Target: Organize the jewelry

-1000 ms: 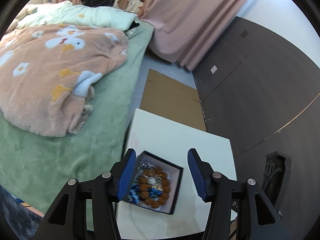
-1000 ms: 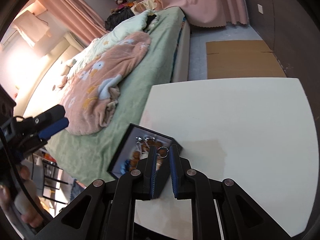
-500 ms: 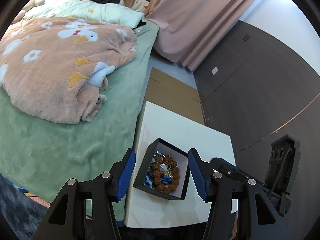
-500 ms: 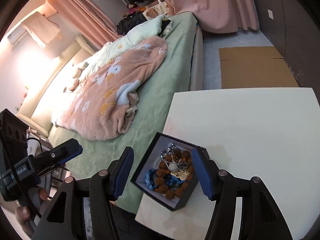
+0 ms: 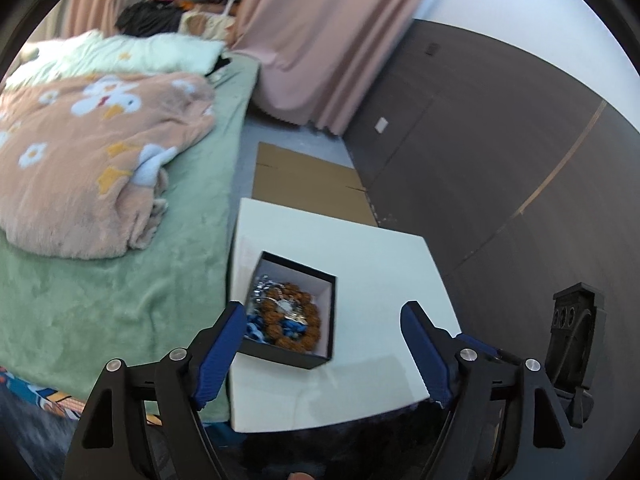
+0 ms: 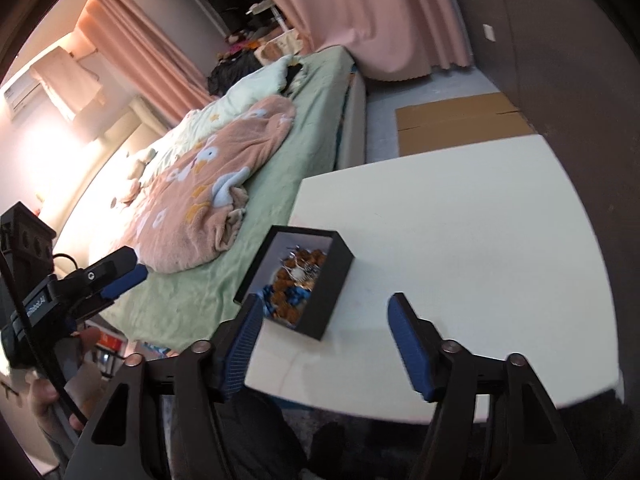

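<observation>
A black open-top jewelry box (image 5: 298, 312) sits near the left edge of the white table (image 5: 360, 248), toward the table's near left corner, the edge that runs along the bed (image 5: 112, 288). Its inside is pale, and it holds a ring of knobbly brown beads (image 5: 292, 322), a silvery tangle of chain at the far end and a bit of blue beading (image 5: 256, 326) at the near end. From the right wrist view the box (image 6: 328, 292) shows its tall dark side wall, with the brown beads (image 6: 298, 272) piled against it.

The pieces overlap and the frames are a little blurred, so how many separate items lie inside is hard to make out. The blue piece is partly covered by the left gripper's near finger (image 5: 222, 352) in the left view. The near edge of the table is cut off behind both tools.

The left gripper (image 5: 322, 354) hangs above the near left part of the table with its 2 blue-padded fingers spread wide, holding nothing, the box framed between them but lower down and untouched. The right gripper (image 6: 320, 350) is likewise spread wide and empty, raised over the table's near edge, box just ahead of its left finger. In the right view the left gripper (image 6: 120, 270) shows off past the table's left edge, over the bed, with the person's hand (image 6: 48, 396) on its handle.
</observation>
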